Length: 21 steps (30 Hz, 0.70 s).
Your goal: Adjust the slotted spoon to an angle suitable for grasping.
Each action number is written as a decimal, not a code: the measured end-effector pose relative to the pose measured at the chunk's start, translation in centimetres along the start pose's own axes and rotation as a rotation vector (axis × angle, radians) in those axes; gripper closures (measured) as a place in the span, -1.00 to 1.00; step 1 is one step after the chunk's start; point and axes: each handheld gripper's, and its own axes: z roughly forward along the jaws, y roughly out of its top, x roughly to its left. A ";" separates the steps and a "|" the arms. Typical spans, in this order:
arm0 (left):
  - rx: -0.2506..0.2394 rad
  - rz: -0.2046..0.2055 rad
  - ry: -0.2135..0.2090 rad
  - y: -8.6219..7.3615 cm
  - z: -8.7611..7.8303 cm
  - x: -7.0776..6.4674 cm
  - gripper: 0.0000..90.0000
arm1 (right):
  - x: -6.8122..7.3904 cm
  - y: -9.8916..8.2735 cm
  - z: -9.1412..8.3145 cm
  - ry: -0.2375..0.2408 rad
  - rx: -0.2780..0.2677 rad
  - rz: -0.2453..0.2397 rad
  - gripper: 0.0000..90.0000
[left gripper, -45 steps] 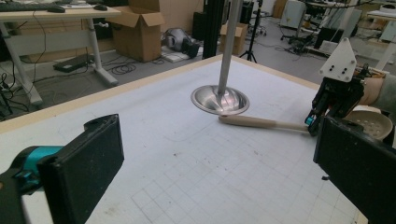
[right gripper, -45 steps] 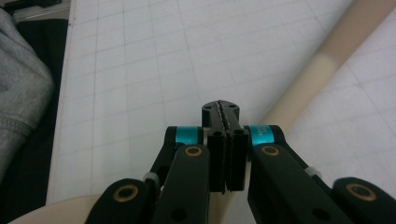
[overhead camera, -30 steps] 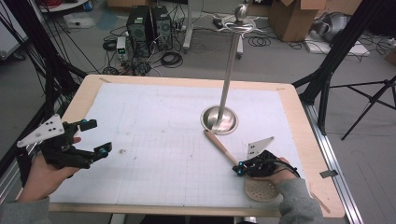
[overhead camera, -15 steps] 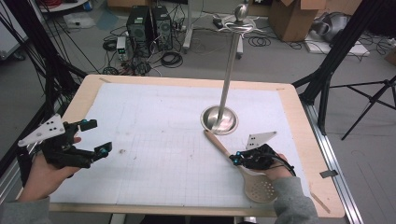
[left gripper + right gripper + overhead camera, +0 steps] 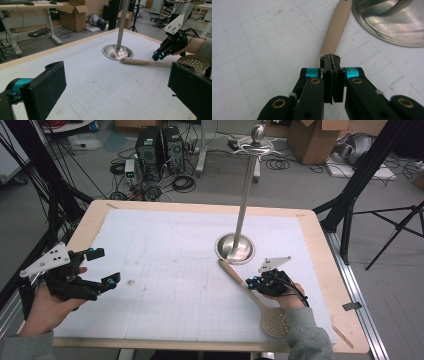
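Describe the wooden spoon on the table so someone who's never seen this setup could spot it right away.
Start at the tall metal stand rising from a round steel base on the white gridded mat. From that base's near edge, a pale wooden skimmer spoon lies flat, running toward the person's right hand, the shut right gripper over its handle. It is the only wooden utensil there, and its round head has small holes.

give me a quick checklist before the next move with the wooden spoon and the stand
1. Right tongs shut, pads together: ok.
2. Right tongs gripping the slotted wooden spoon: not ok, they sit above its handle, nothing between the pads.
3. Spoon flat on the table mat, handle tip at the stand base: ok.
4. Left tongs open and away from the spoon: ok.
5. Stand pole upright: ok.
6. Free hook at the stand top: cannot tell.
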 end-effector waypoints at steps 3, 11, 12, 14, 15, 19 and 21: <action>0.002 -0.001 0.001 0.0 0.0 0.0 -0.95 | 0.0 0.0 0.2 -0.009 0.017 0.006 0.99; 0.008 0.000 0.001 -0.1 0.1 0.0 -0.95 | -0.1 0.0 0.5 -0.001 0.030 -0.010 0.99; 0.007 0.000 0.001 -0.1 0.1 0.0 -0.95 | -0.1 0.0 0.5 0.002 0.031 -0.010 0.99; 0.007 -0.002 0.000 -0.1 0.1 0.0 -0.95 | -0.1 0.0 0.5 0.004 0.030 -0.011 0.99; 0.008 -0.003 0.000 -0.1 0.1 0.0 -0.95 | -0.1 0.0 0.5 0.005 0.031 -0.012 0.99; 0.007 -0.004 0.001 -0.2 0.1 0.0 -0.95 | -0.1 0.0 0.6 0.018 0.026 -0.019 0.99; 0.006 -0.006 0.003 -0.2 0.1 0.0 -0.95 | 0.0 0.0 0.7 0.039 0.024 -0.021 0.99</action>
